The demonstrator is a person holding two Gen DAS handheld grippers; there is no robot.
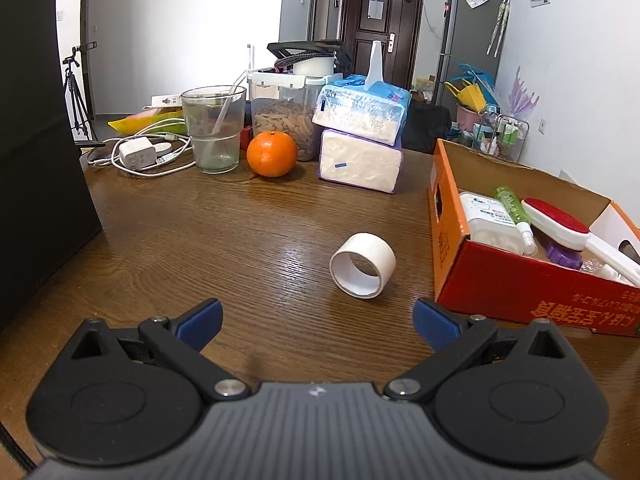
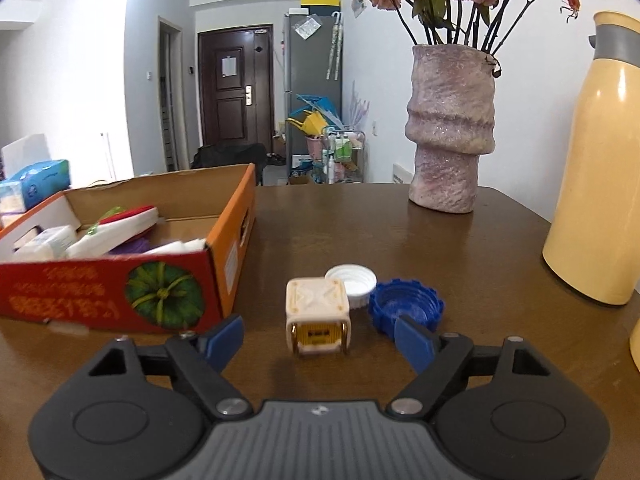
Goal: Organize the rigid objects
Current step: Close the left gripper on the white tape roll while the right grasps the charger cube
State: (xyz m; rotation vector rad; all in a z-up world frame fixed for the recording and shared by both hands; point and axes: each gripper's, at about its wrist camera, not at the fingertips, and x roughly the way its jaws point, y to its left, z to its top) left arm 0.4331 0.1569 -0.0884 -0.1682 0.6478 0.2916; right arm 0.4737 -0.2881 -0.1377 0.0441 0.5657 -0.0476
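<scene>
Progress: cardboard box (image 1: 452, 240) already holds a lint brush (image 1: 560, 222) and bottles; loose beside it lie tape roll (image 1: 362, 264), cream cube (image 2: 318, 316), white cap (image 2: 352, 282), blue cap (image 2: 406, 306) | Tongs: left gripper (image 1: 318, 320) and right gripper (image 2: 318, 338) both spread, empty | Around: orange (image 1: 272, 154), glass (image 1: 214, 128), vase (image 2: 450, 128) beyond the box; nothing blocks.

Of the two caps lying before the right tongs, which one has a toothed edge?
The blue cap, the one at the right, just beyond the right tongs. Its rim is notched like a gear, while the white cap beside it is round with fine ribs.
</scene>
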